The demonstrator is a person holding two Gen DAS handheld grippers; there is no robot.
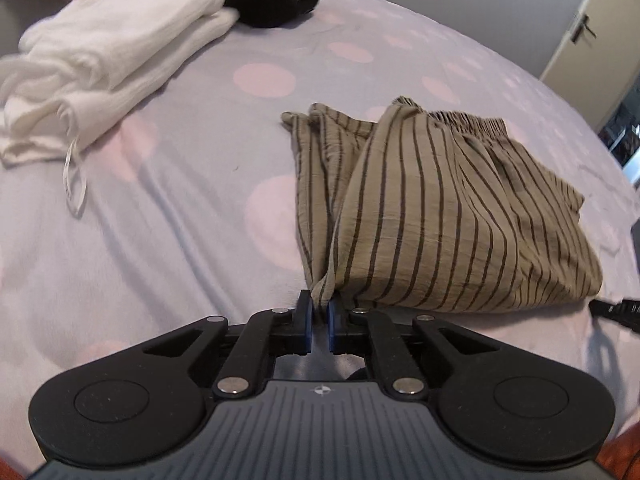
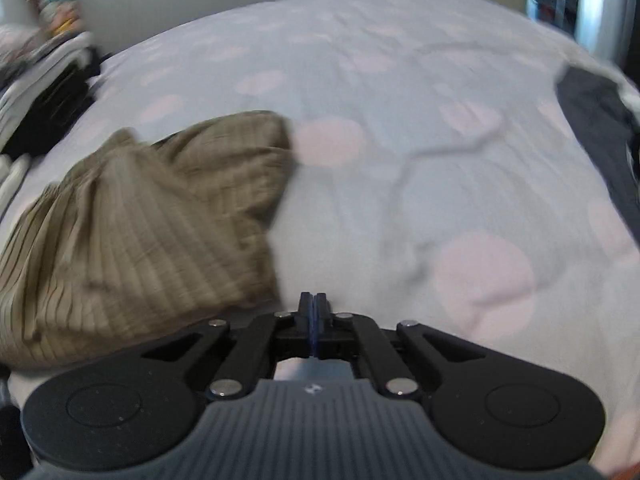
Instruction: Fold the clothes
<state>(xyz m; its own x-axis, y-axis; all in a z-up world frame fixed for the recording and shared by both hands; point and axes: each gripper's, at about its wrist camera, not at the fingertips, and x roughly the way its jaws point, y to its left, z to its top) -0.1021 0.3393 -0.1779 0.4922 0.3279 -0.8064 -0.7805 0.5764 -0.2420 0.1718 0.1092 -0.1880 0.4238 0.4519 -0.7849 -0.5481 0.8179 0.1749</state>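
White clothes (image 1: 112, 60) lie folded at 10 o'clock in my left view, set aside near a black pile (image 1: 276, 0) at 12. My left gripper (image 1: 319, 314) pinches the near corner of the striped shorts (image 1: 432, 208), which spread toward 1 o'clock on the dotted bedcover (image 1: 192, 208); I judge this hold is for the next fold. My right gripper (image 2: 314, 304) is fully closed on nothing, with the shorts at its 9 o'clock.

Left gripper (image 1: 319, 308) clamped; right gripper (image 2: 314, 304) closed, empty.
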